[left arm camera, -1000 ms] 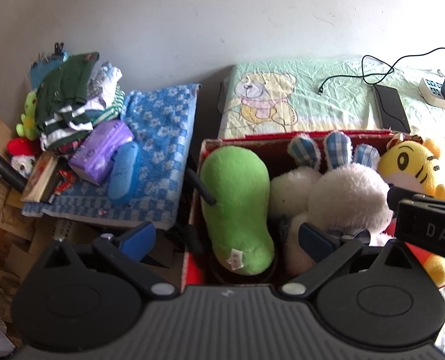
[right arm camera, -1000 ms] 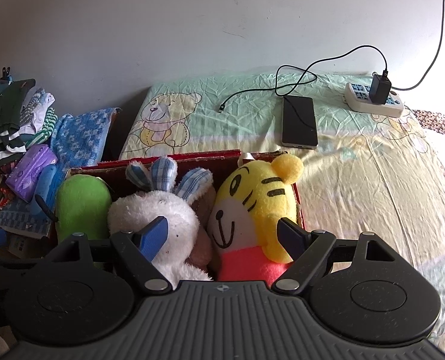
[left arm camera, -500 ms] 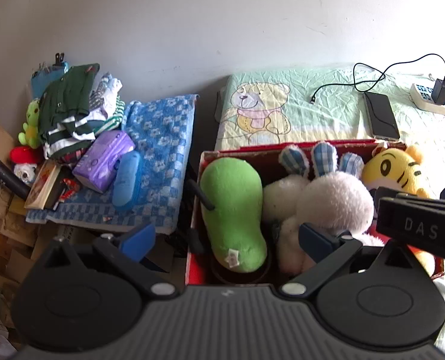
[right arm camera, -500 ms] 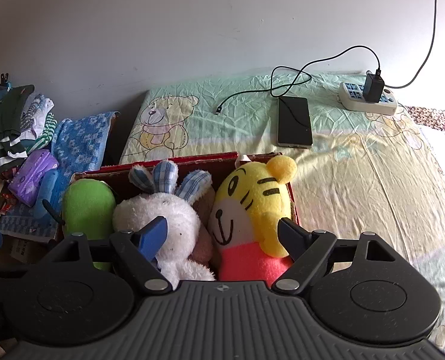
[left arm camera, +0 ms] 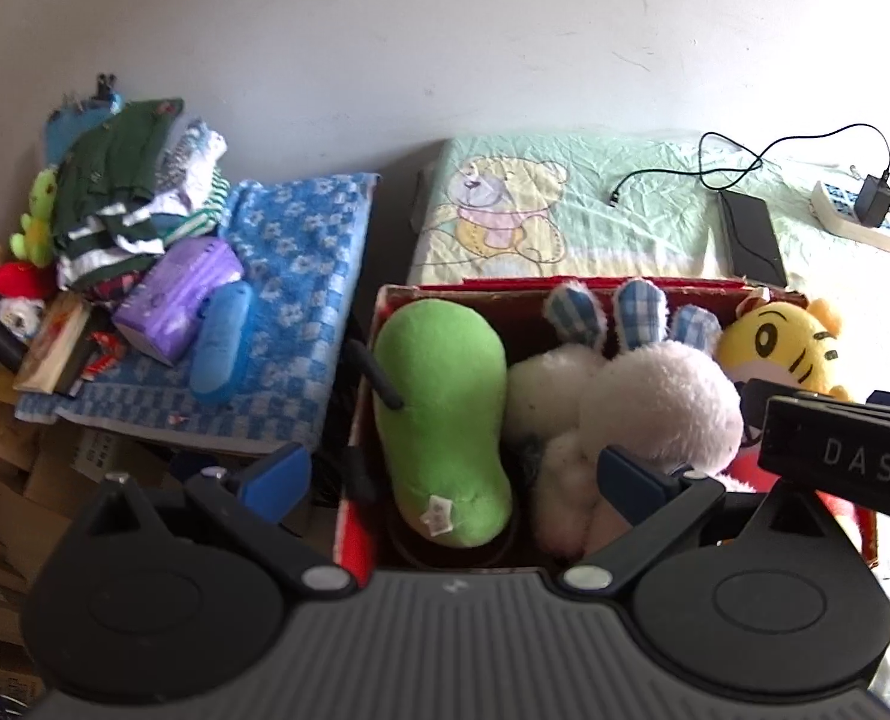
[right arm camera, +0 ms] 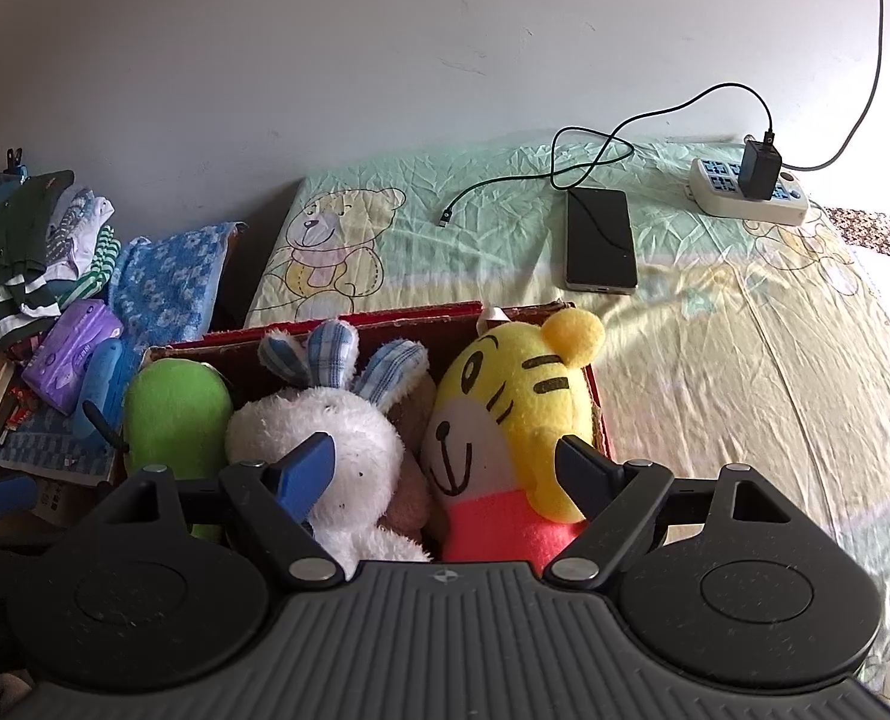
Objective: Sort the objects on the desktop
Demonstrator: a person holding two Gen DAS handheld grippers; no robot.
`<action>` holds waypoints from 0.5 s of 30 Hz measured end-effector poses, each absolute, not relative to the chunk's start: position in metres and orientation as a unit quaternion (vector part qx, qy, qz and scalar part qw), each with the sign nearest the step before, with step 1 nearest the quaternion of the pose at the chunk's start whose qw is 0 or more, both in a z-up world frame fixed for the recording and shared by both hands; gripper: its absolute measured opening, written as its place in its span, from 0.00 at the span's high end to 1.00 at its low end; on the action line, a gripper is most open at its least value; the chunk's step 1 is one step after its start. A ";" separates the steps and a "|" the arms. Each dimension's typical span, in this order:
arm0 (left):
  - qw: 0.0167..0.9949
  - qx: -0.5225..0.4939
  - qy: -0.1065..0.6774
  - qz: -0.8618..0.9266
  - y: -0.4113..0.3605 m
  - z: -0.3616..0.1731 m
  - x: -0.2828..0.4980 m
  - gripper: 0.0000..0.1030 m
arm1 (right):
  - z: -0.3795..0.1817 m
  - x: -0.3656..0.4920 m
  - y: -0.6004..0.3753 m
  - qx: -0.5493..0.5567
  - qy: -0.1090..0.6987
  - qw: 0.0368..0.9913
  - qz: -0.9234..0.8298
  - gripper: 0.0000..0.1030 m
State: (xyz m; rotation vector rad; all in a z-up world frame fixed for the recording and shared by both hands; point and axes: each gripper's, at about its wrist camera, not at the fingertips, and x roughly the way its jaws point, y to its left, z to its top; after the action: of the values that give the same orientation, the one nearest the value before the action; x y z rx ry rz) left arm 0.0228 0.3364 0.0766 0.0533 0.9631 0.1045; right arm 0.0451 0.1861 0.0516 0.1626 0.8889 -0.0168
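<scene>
A red cardboard box (left arm camera: 589, 285) (right arm camera: 385, 315) holds a green plush (left arm camera: 439, 408) (right arm camera: 175, 408), a white rabbit plush with checked ears (left arm camera: 661, 402) (right arm camera: 319, 426) and a yellow tiger plush (left arm camera: 775, 348) (right arm camera: 517, 402). My left gripper (left arm camera: 454, 471) hovers open above the box's left half, with the green plush between its blue fingers. My right gripper (right arm camera: 445, 468) hangs open over the rabbit and tiger, holding nothing. The right gripper's black body (left arm camera: 841, 456) shows at the right edge of the left wrist view.
A black phone (right arm camera: 601, 246) with a charging cable and a white power strip (right arm camera: 745, 195) lie on the bear-print sheet (right arm camera: 745, 372). Left of the box, a blue towel (left arm camera: 301, 276) carries a purple pack (left arm camera: 175, 294), a blue case (left arm camera: 223, 342) and folded clothes (left arm camera: 121, 192).
Both grippers have pulled back and up from the box, so the plush toys look smaller and more of the bed and the side pile shows. Both stay open.
</scene>
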 end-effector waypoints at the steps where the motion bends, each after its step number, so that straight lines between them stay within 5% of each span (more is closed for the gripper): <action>1: 0.884 0.020 0.464 0.049 0.340 0.076 0.026 0.01 | 0.051 0.047 0.186 0.078 0.428 0.900 -0.008 0.19; 15: 0.891 0.036 0.448 0.070 0.340 0.064 0.041 0.02 | 0.045 0.058 0.188 0.071 0.428 0.901 0.000 0.19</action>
State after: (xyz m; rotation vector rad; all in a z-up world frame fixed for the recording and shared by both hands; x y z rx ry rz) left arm 0.0405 0.3399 0.0641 0.0747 0.9296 0.1446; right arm 0.0576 0.1877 0.0452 0.1463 0.8863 -0.0010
